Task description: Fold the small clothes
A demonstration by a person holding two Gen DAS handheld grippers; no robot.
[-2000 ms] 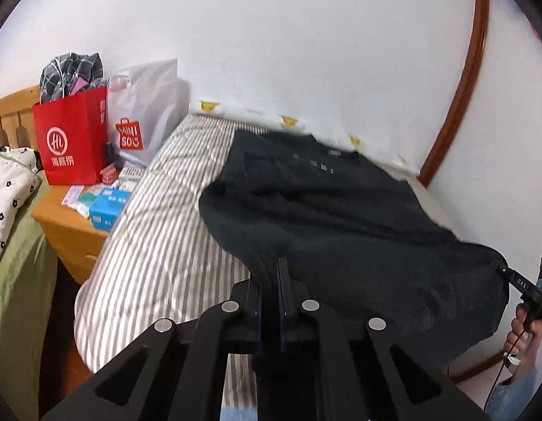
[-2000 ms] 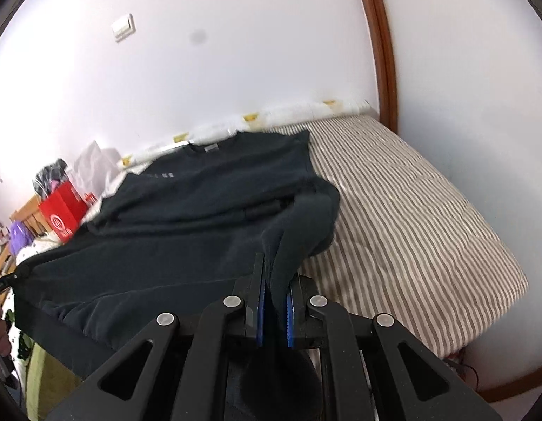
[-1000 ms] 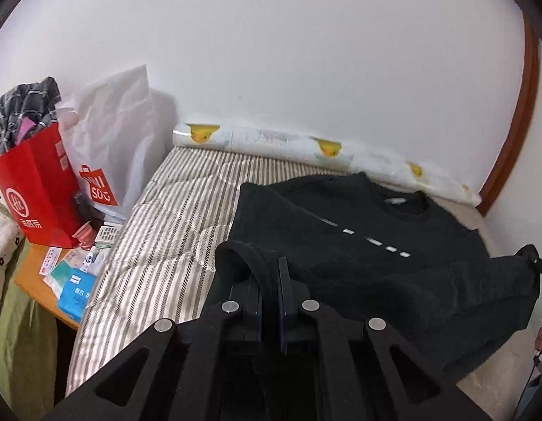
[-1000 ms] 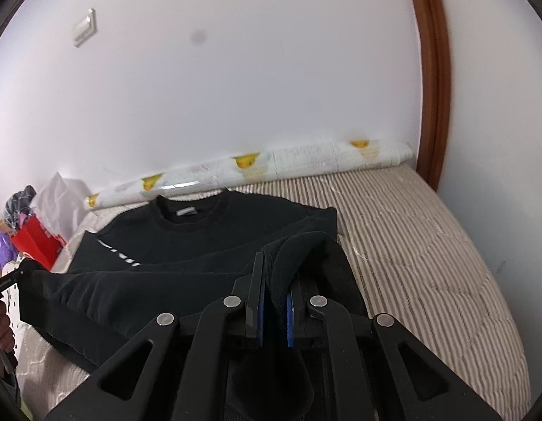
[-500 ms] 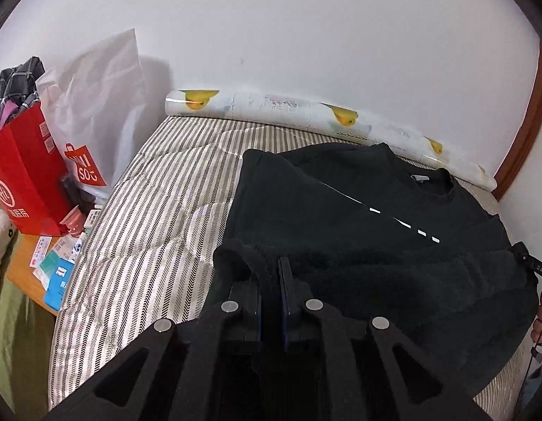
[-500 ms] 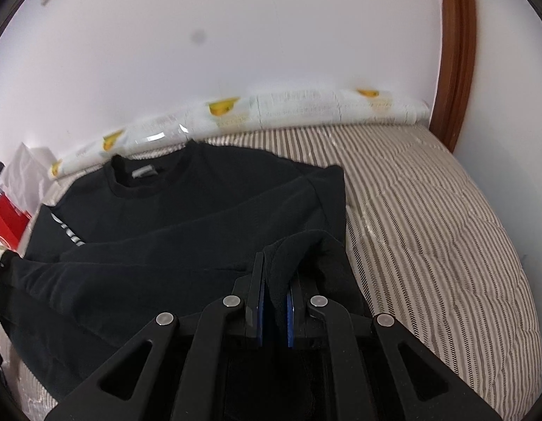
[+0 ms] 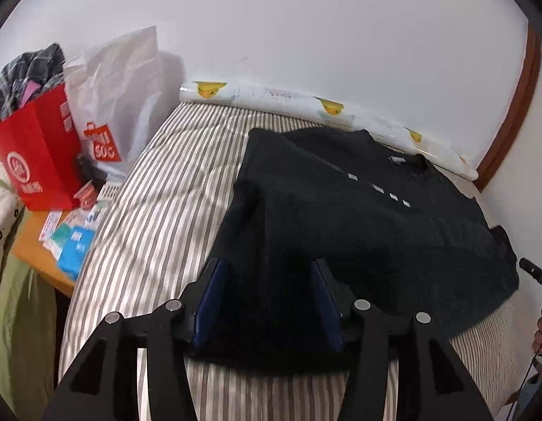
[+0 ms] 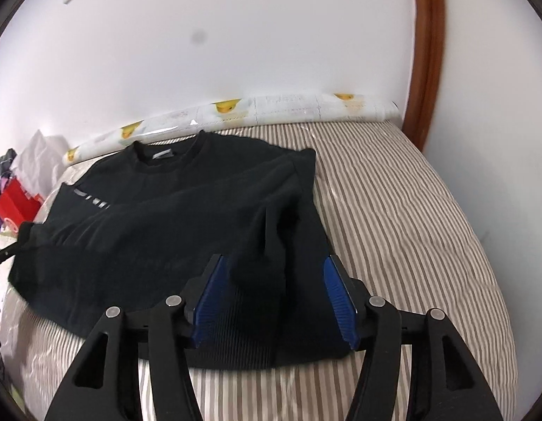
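Note:
A black sweatshirt (image 7: 358,217) lies on the striped bed (image 7: 158,210), its lower half folded up over the chest with the white marks. My left gripper (image 7: 267,270) hovers over the fold's left end. Its jaws are opening, and cloth lies between the blue pads (image 7: 211,294) without being pressed. In the right wrist view the same sweatshirt (image 8: 172,210) spreads leftward. My right gripper (image 8: 272,263) is over its right end, jaws opening, with a ridge of cloth loose between the pads (image 8: 337,294).
A rolled duck-print mat (image 7: 306,108) lies along the wall behind the bed. Left of the bed a nightstand (image 7: 35,245) carries a red bag (image 7: 32,161), a white shopping bag (image 7: 120,98) and small boxes. A brown door frame (image 8: 425,52) stands at the right.
Both grippers carried the sweatshirt's hem forward over its chest and lowered it. Both then went from shut on the cloth to open, and the cloth now rests on the garment.

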